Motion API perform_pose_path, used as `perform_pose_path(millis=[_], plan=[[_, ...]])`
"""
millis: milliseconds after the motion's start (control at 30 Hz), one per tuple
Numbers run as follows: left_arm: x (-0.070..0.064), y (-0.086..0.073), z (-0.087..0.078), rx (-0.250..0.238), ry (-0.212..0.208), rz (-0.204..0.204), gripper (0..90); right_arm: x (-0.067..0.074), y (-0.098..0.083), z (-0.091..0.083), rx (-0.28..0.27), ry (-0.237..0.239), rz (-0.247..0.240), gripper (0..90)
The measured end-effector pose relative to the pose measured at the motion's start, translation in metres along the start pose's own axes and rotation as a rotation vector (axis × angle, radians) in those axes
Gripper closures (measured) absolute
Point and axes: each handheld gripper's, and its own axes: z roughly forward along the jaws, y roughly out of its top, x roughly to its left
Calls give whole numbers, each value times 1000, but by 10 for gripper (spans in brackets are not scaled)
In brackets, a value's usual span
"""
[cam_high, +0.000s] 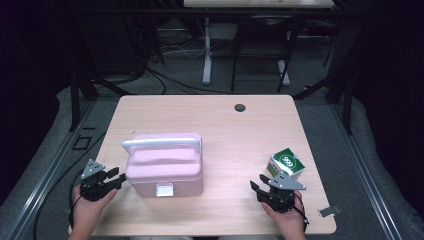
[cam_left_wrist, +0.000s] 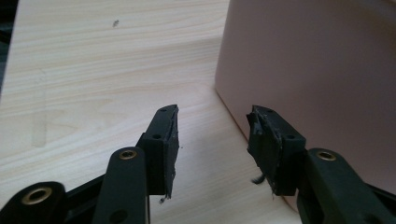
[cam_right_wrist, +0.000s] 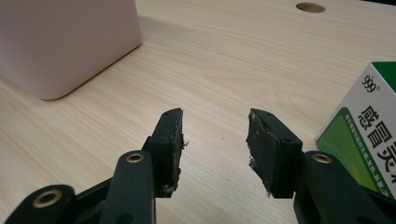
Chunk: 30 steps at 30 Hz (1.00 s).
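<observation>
Pale wood-grain covered the surface (cam_high: 225, 125), where a pink lidded box (cam_high: 164, 170) with a white handle and a small white front latch stood left of centre, its side wall just beside the left gripper (cam_left_wrist: 212, 135), whose 2 fingers (cam_left_wrist: 166, 140) stood apart with nothing between them. Near the right edge a small green-and-white carton (cam_high: 286, 163), printed with 999 and Chinese characters, lay just beyond and to the right of the right gripper (cam_right_wrist: 215, 140), whose 2 fingers (cam_right_wrist: 268, 144) were likewise apart and held nothing.
</observation>
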Motion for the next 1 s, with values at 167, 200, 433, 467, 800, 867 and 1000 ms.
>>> perform_pose_path(millis=[167,200,433,467,800,867,1000], plan=[[-3,2,-4,-9,-17,14,548,1,-1,-1,14,-71,-7,539],[-2,2,-4,-12,-25,24,551,-2,-2,1,7,-19,85,534],[1,2,-8,-16,-49,-24,579,-6,-4,1,-5,-14,135,618],[1,2,-8,-20,-54,-40,581,-7,-5,0,2,0,164,638],[-4,3,-6,-43,-67,-44,645,-7,-2,1,-1,9,160,689],[-6,5,-6,-42,-73,-54,684,-7,1,1,2,33,175,746],[-10,6,-5,-21,-77,-49,716,-7,3,1,13,28,171,777]])
